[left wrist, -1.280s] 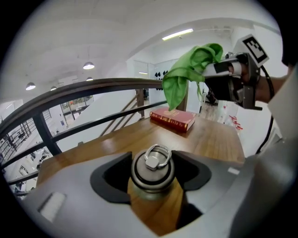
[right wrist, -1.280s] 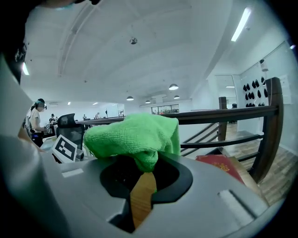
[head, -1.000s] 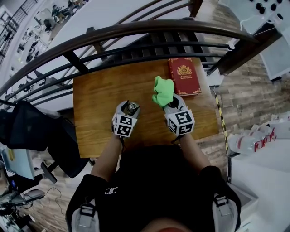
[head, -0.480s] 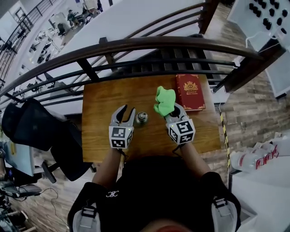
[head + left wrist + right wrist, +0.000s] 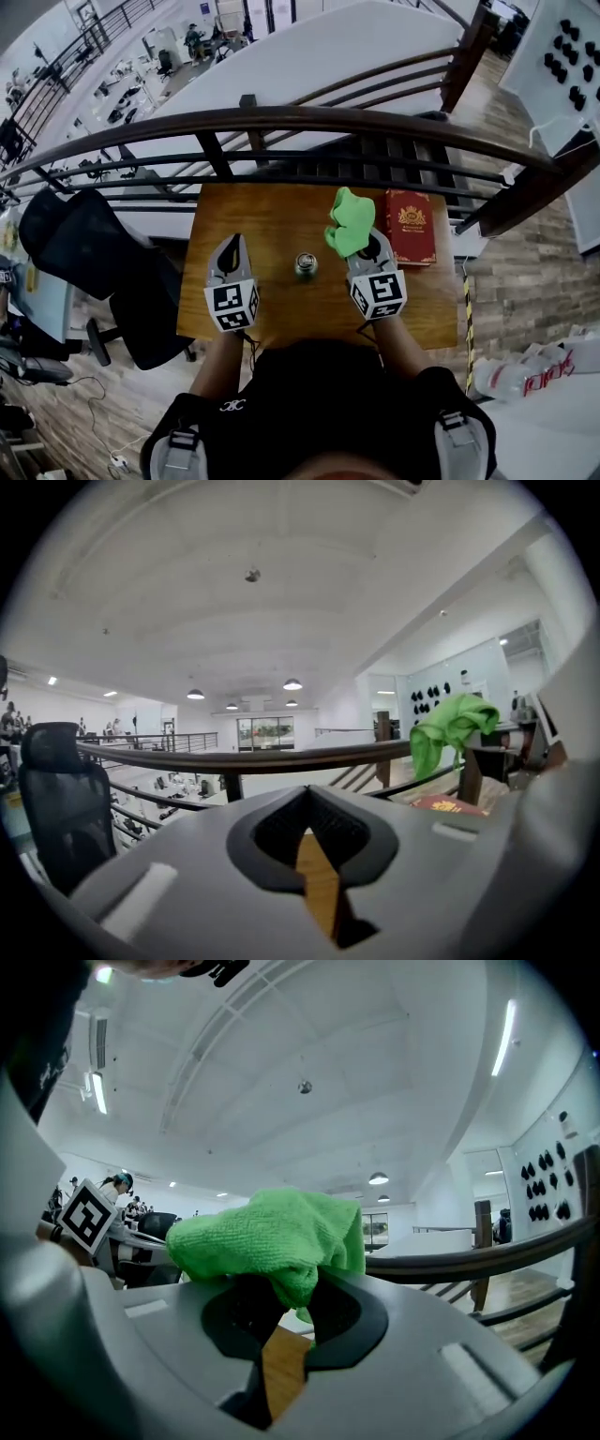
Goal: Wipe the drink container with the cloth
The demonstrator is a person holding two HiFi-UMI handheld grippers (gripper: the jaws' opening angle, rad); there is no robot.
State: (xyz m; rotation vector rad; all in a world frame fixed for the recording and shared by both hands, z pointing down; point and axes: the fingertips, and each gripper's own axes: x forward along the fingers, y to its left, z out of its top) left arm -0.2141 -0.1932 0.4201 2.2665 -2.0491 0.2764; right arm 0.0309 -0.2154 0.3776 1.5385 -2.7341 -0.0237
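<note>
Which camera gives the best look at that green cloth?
The right gripper view: the green cloth fills the centre, pinched between that gripper's jaws, weave visible. The head view shows it small, bunched above the right gripper. The left gripper view shows it far off at the right.

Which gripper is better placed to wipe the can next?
Probably the right gripper: its jaws are shut on the green cloth, which hangs just right of the can. The left gripper is shut and empty on the can's other side.
</note>
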